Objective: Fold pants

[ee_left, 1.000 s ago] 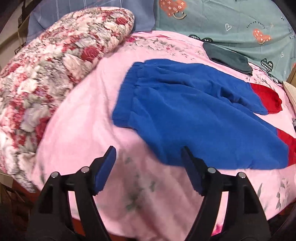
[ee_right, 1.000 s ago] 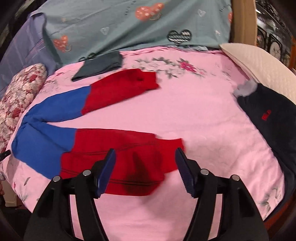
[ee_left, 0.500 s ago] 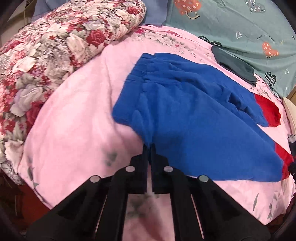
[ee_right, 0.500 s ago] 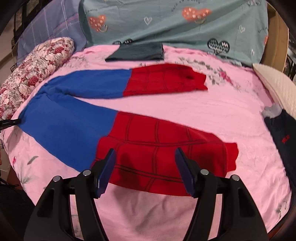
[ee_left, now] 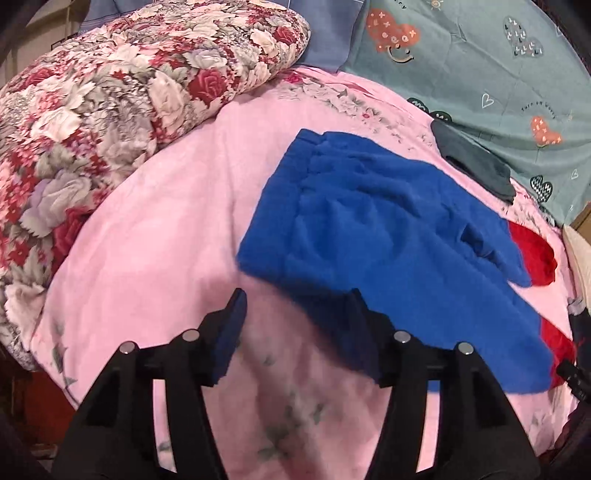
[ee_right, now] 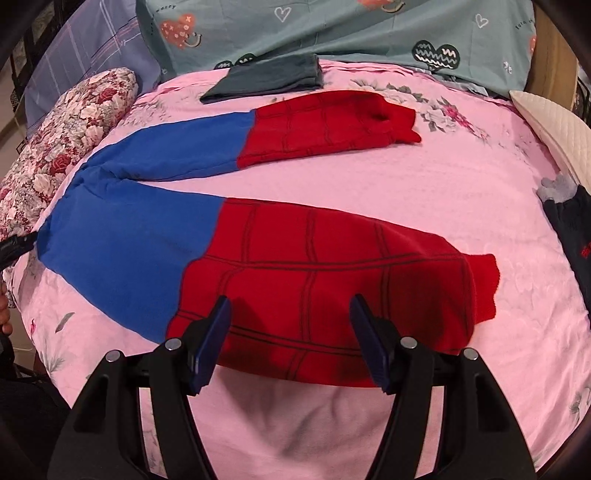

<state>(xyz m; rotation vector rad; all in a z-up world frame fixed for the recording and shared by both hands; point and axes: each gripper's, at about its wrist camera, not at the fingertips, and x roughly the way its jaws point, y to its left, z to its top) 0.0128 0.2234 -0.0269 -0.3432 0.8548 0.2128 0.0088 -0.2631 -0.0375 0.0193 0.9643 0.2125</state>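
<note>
The pants point(ee_right: 122, 251) lie spread flat on the pink bed sheet point(ee_right: 461, 184), blue point(ee_left: 388, 236) at the waist and thighs, red with dark grid lines on the lower legs point(ee_right: 332, 258), the two legs splayed apart. My left gripper point(ee_left: 297, 306) hovers at the near edge of the blue waist part. Its jaws are opening, the blue edge runs between them, and the pads do not press it. My right gripper point(ee_right: 290, 306) stands open low over the near red leg, short of its cuff, with nothing gripped.
A rolled floral quilt point(ee_left: 110, 129) fills the bed's left side. A teal heart-print cover point(ee_right: 332, 33) lines the back, with a folded dark grey garment point(ee_right: 266, 77) in front. A dark navy garment point(ee_right: 576, 236) and a cream pillow point(ee_right: 546, 122) lie at the right.
The left gripper snapped shut beside the blue edge half a second ago and now stands open again. The right gripper slid from the near leg's cuff toward its middle and dropped lower.
</note>
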